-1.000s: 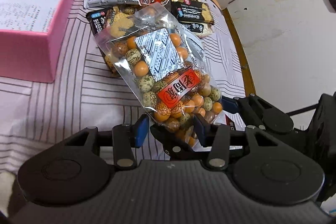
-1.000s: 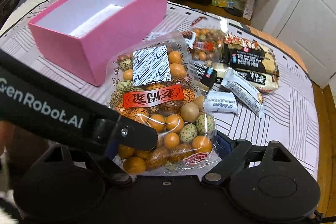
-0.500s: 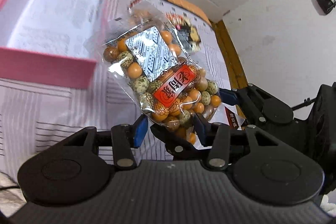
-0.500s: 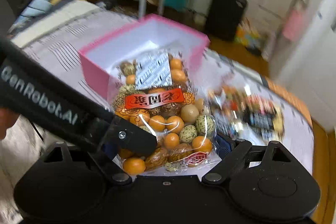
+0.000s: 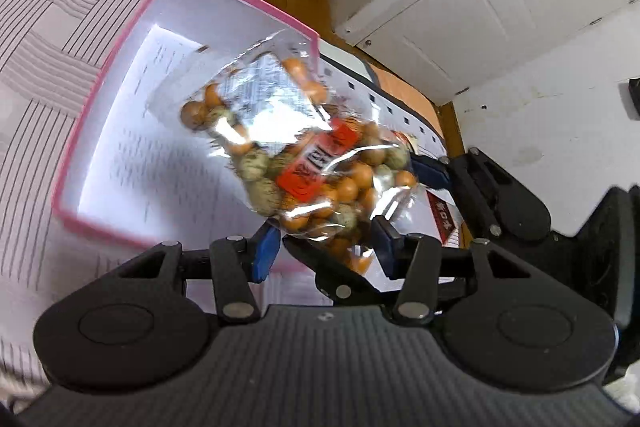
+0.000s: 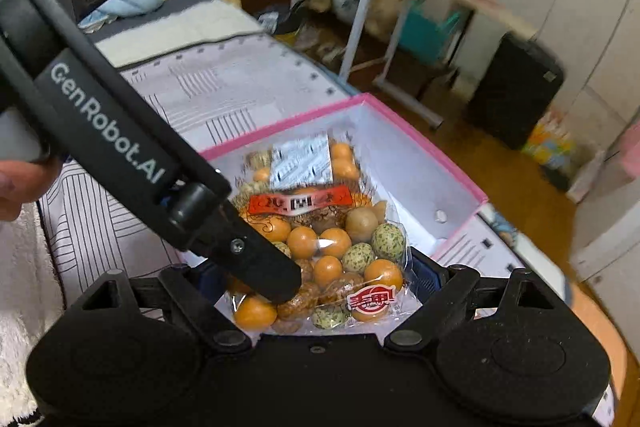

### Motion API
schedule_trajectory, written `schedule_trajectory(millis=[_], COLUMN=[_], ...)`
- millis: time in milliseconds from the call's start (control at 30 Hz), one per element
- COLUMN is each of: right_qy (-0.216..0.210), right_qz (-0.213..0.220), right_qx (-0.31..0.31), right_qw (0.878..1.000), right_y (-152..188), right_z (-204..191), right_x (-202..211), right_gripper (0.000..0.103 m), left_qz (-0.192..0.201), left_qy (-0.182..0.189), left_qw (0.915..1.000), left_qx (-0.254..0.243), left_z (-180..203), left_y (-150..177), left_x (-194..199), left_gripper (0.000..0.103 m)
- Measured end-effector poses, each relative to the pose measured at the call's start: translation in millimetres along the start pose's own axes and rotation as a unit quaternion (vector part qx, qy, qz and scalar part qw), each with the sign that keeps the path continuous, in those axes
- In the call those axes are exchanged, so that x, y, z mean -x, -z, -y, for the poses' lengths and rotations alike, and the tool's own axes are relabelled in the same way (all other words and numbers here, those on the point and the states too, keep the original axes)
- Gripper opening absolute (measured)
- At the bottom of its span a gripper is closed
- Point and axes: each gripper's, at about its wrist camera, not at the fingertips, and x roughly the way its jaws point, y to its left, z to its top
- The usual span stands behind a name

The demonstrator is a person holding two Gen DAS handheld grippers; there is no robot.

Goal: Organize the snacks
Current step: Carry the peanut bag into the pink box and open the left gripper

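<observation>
At the left side, the left gripper is clenched on the bottom corner of the snack bag. In the right wrist view one black finger of it lies across the lower left part of the bag, over the orange and green coated nuts, and the other finger must be behind the film, where I cannot see it. Its jaws have just been opening a little, but the bag is between them and does not look loose.

In the middle, the bag hangs in the air and touches nothing under it. Its long axis runs away from both pairs of fingers, forward and slightly up in the pictures, with the red label near the middle and the white printed patch at the far end.

At the right side, the right gripper has its jaws wide, and they hold the bag across its full width at the near end; the blue pads sit at the two side edges of the film.

The pink box lies just ahead of the fingers and below them. Its white inside looks bare, and the far half of the bag is already over the opening, while the gripped end is over the near wall. I judge that the coming move is a short push forward and then down, so that the whole length lies inside. Both hands are equally near, because both carry the same end.
</observation>
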Motion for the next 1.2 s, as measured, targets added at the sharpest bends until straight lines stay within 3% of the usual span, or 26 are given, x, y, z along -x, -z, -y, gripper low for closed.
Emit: schedule_trajectory(millis=[67, 167, 367, 633, 800, 867, 1067, 1200], right_qy=[-0.001, -0.013, -0.021, 0.008, 0.077, 0.113, 0.124, 0.121], right_qz=[0.002, -0.014, -0.067, -0.116, -0.096, -0.075, 0.010, 0.049], right_qx=[0.020, 0.029, 0.063, 0.153, 0.152, 0.135, -0.001, -0.133], right_qw=[1.000, 0.999, 0.996, 0.981, 0.981, 0.982, 0.992, 0.983], right_y=[-3.4, -13.2, -30.3, -40.5, -38.2, -38.1, -17.5, 14.7], right_z=[3.2, 17.5, 40.7, 37.7, 27.7, 23.5, 20.7, 28.7], right_x=[-14.1, -41.3, -94.3, -147.1, -146.2, -135.3, -68.3, -14.8], right_gripper=[0.091, 0.091, 0.091, 0.091, 0.093, 0.093, 0.093, 0.093], left_qz=[-0.015, -0.023, -0.037, -0.049, -0.047, -0.036, 0.031, 0.029], left_qy=[0.005, -0.002, -0.004, -0.006, -0.020, -0.026, -0.068, -0.078], left_qw=[0.9993, 0.9988, 0.9956, 0.9893, 0.9918, 0.9938, 0.9968, 0.9960], left_qx=[0.033, 0.043, 0.086, 0.137, 0.118, 0.102, 0.028, -0.032], left_z=[-15.8, -29.7, -59.4, -92.9, -93.2, -90.6, -74.5, -55.5], left_y=[-15.8, -37.9, -75.6, -104.7, -106.2, -106.0, -106.1, -96.4], left_x=[-13.4, -28.3, -74.8, -132.8, -147.2, -145.3, -107.2, -80.4], left_gripper=[0.048, 0.048, 0.049, 0.049, 0.046, 0.046, 0.049, 0.049])
